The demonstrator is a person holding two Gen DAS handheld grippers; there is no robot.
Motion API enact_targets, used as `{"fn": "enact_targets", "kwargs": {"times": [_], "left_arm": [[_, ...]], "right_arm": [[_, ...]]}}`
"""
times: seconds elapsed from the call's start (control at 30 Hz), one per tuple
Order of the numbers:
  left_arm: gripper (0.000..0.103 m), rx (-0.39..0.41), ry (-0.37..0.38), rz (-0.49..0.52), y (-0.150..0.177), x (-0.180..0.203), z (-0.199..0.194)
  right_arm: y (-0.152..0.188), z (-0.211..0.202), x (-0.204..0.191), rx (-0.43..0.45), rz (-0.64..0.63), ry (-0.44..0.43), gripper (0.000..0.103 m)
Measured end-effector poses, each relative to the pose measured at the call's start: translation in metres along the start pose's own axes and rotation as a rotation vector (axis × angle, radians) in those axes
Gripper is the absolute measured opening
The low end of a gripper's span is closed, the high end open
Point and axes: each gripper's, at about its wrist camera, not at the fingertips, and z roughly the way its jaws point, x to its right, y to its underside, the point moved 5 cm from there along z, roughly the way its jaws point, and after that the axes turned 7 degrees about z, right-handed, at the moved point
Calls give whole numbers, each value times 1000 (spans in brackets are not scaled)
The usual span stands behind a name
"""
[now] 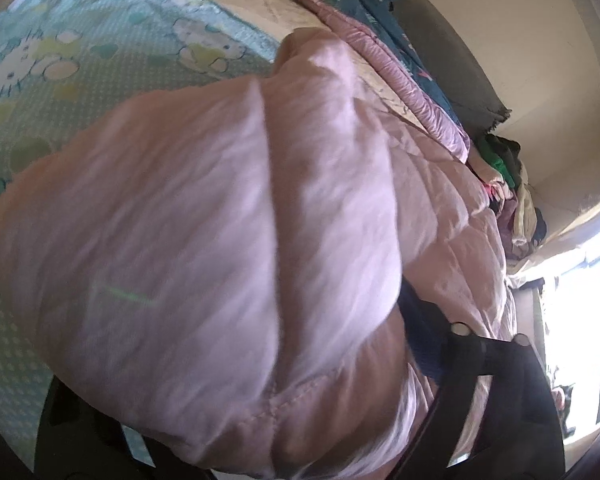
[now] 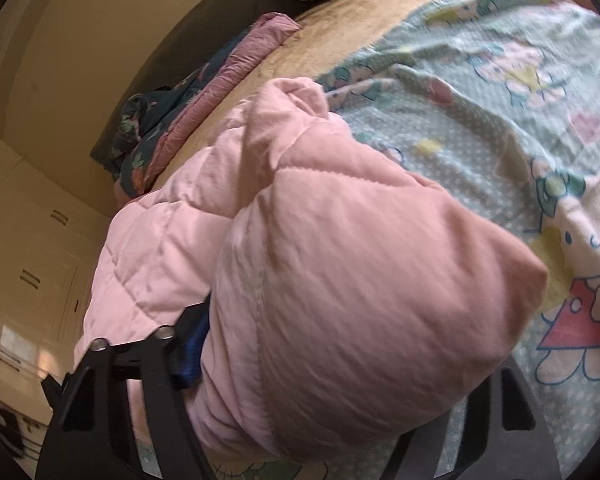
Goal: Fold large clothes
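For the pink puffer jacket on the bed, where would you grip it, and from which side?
Judging by both wrist views, the pink puffer jacket is best pinched at its edges, one gripper per side, coming in low over the cartoon-print sheet. The padding bulges too thick mid-panel; stitched seams flatten it near the edges.

Pink quilted jacket [image 2: 340,260], cartoon-print sheet [image 2: 520,120]

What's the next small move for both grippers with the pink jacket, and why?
Probably carry the pink puffer jacket forward and lay it onto the cartoon bedsheet: both the left gripper and right gripper have it bunched between their fingers, so nothing is flat enough to fold.
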Motion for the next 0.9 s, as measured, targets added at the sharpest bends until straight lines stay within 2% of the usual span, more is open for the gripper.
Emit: {"fn": "enact_targets", "kwargs": {"times": [0.13,0.23,0.37,0.53,0.73,0.9], "left_arm": [[48,31,-17,86,-6,17,-10],[38,49,-34,152,-9,30,-19],[34,71,-49,235,-16,50,-32],[33,113,-58,338,-20,77,-69],[33,129,-57,391,-2,83,-107],[33,115,-63,398,24,70,-128]], "right_arm": [[-1,-7,-15,21,-84,18,47],[-1,-15,-31,42,-169,44,40],[-2,-35,-64,85,-331,62,34],[5,-75,-104,133,-479,30,31],[30,-124,-120,155,-553,0,31],[56,-152,-107,140,-560,10,31]]}}
